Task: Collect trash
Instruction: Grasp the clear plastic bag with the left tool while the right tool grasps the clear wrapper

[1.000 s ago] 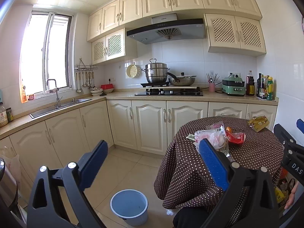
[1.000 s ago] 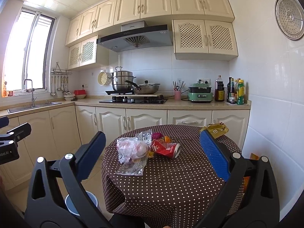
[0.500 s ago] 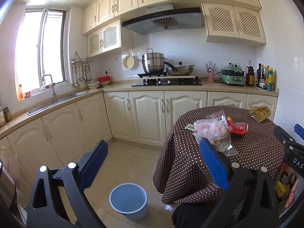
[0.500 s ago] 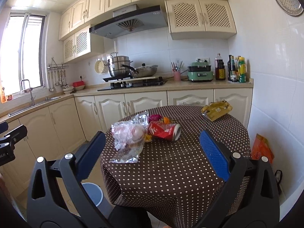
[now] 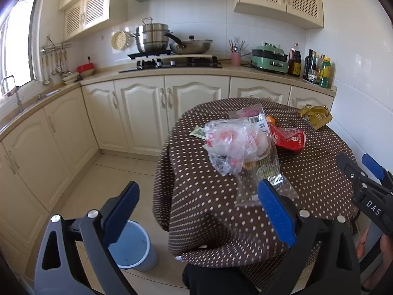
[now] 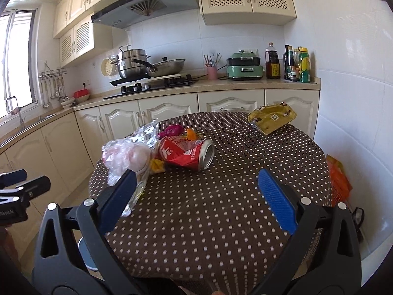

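Note:
A round table with a brown dotted cloth (image 5: 211, 201) (image 6: 245, 179) holds a heap of trash: a crumpled clear plastic bag (image 5: 233, 145) (image 6: 125, 157), a crushed red can (image 5: 289, 140) (image 6: 189, 154), small pink and orange wrappers (image 6: 172, 130), and a gold snack packet (image 5: 316, 116) (image 6: 272, 120) at the far side. A blue bin (image 5: 132, 248) stands on the floor left of the table. My left gripper (image 5: 199, 196) is open and empty, near the table's near-left edge. My right gripper (image 6: 196, 186) is open and empty, above the near part of the table.
Cream cabinets and a counter (image 5: 172, 73) run behind, with a stove, pots, a green appliance (image 6: 244, 68) and bottles (image 6: 297, 65). A sink (image 5: 44, 95) is at the left under the window. An orange bag (image 6: 339, 182) sits against the white wall on the right.
Both grippers have moved forward and tilted down toward the table. The trash heap and the bin look larger and closer. Both stay open.

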The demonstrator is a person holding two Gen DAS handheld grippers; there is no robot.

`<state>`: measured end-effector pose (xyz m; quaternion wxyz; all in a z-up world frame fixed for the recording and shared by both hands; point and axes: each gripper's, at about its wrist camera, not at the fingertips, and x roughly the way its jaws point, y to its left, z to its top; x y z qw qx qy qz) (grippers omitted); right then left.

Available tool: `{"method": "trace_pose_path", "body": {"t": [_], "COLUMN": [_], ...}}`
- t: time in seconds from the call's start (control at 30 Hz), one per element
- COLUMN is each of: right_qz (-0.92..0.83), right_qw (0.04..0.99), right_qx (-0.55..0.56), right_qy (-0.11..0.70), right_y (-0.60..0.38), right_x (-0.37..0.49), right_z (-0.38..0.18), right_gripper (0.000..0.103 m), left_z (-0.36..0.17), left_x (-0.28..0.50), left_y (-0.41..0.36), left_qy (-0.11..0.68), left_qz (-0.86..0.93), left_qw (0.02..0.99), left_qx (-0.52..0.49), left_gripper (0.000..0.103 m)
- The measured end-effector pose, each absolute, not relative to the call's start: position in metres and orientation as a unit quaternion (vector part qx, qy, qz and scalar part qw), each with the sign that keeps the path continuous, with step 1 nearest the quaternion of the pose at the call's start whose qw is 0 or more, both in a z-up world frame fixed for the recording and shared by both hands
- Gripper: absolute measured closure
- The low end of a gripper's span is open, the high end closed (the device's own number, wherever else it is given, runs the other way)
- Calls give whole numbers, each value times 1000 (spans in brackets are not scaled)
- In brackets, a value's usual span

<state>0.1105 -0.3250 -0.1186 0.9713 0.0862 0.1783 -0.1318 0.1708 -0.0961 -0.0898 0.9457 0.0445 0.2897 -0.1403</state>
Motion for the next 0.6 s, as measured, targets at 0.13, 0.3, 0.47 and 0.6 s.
{"method": "trace_pose_path", "body": {"t": [0.13, 0.3, 0.47, 0.6], "right_qz": [-129, -121, -133, -132], "right_qw": [965, 960, 954, 951], "right_qx": [104, 117, 139, 155], "right_qy": [202, 224, 232, 232], "right_y": [-336, -343, -357, -363], "right_x": [142, 171, 190, 202], "right_z": [-126, -137, -143, -144], "right_gripper": [6, 6, 6, 6], "left_z": [-98, -110, -126, -137], "left_x": [209, 250, 289, 309], "left_y": [-113, -135, -149, -160], "left_qy": [304, 320, 347, 362], "left_qz": [-156, -173, -192, -205], "left_qw": [939, 931, 918, 909], "left_qx": [32, 26, -10, -34], "left_gripper": [8, 8, 8, 8]}}
